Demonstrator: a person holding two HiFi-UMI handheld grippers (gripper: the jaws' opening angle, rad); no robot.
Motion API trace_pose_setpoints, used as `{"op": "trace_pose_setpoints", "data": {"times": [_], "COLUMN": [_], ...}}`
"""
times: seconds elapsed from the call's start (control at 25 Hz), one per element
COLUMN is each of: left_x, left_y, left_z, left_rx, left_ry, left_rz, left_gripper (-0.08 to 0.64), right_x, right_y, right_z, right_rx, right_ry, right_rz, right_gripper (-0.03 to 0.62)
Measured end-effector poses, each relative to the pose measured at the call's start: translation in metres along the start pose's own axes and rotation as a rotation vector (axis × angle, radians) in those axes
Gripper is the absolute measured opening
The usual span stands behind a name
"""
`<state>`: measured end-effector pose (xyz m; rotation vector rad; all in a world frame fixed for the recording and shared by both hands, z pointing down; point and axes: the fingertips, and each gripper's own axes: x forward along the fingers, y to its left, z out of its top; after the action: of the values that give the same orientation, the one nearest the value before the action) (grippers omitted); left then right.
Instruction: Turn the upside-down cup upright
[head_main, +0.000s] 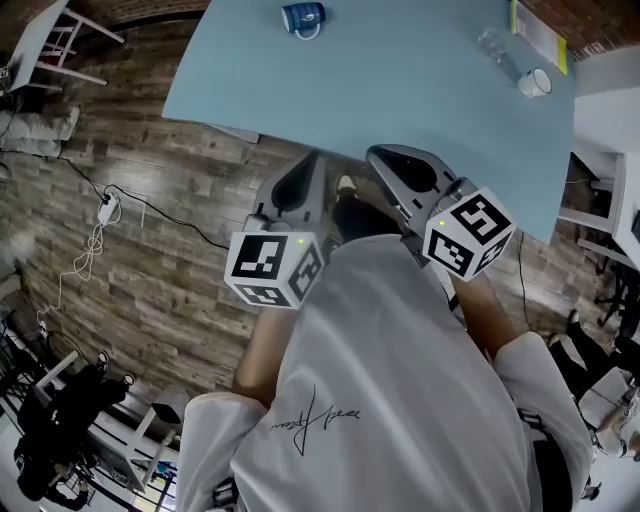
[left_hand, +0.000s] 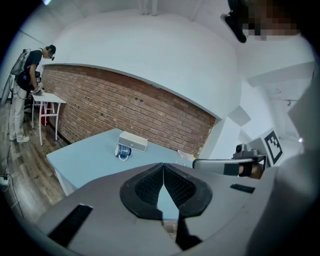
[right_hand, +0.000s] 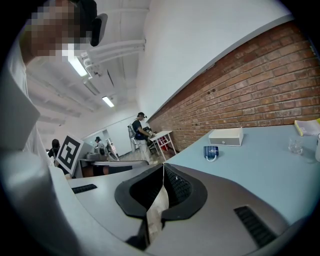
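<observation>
Cup (head_main: 303, 17), dark blue with pale stripes and a pale handle, is sitting on the far part of the light blue table (head_main: 400, 90), its handle turned toward the near edge; from this far off its mouth cannot be made out. In the left gripper view the cup is lying just in front of a flat white box (left_hand: 132, 141), the two nearly touching, with the brick wall (left_hand: 125, 107) running behind them. Off to the right, well apart from the cup, a clear glass (head_main: 493, 43), a white mug (head_main: 535, 83) and a yellow pad (head_main: 540, 25) are gathering near the table's far right corner. Nothing is lying on the wide bare stretch of tabletop between the cup and the near edge. The left gripper (head_main: 305, 175) is hanging with its jaws pressed together at the tips and nothing between them, and the right gripper (head_main: 395, 165) is showing the same, tips meeting and empty. Both are being held close to the person's chest, side by side near the table's front edge, far from the cup. Below them a plank floor (head_main: 150, 220) is showing, with a white cable (head_main: 105, 208) trailing across it at the left.
</observation>
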<state>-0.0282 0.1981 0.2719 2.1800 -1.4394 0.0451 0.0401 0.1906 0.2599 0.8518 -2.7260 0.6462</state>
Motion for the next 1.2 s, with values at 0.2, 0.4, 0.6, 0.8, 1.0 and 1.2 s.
{"op": "trace_pose_setpoints", "data": {"times": [0.2,0.4,0.6,0.8,1.0,1.2], "left_x": [0.015,0.036,0.056,0.075,0.082,0.087], "left_y": [0.006,0.008,0.008,0.006,0.011,0.010], "left_z": [0.008,0.017,0.024,0.026,0.027,0.031], "left_rx": [0.005,0.021,0.030,0.037,0.035,0.041], "left_ry": [0.007,0.010,0.012,0.015,0.019,0.011], "left_rz": [0.014,0.020,0.035,0.049,0.060,0.069], "left_gripper": [0.011,0.011,0.011,0.011,0.011,0.011], "right_x": [0.011,0.020,0.026,0.032,0.036,0.037], "right_y": [-0.014,-0.033,-0.052,-0.066,-0.072,-0.077], "right_z": [0.010,0.018,0.029,0.030,0.027,0.030], "right_rx": [0.000,-0.003,-0.003,-0.005,0.000,-0.007], "right_ry": [-0.001,-0.008,-0.017,-0.013,-0.017,-0.020], "right_rz": [0.015,0.024,0.048,0.068,0.070,0.074], "right_gripper": [0.021,0.021,0.021,0.021,0.021,0.021]}}
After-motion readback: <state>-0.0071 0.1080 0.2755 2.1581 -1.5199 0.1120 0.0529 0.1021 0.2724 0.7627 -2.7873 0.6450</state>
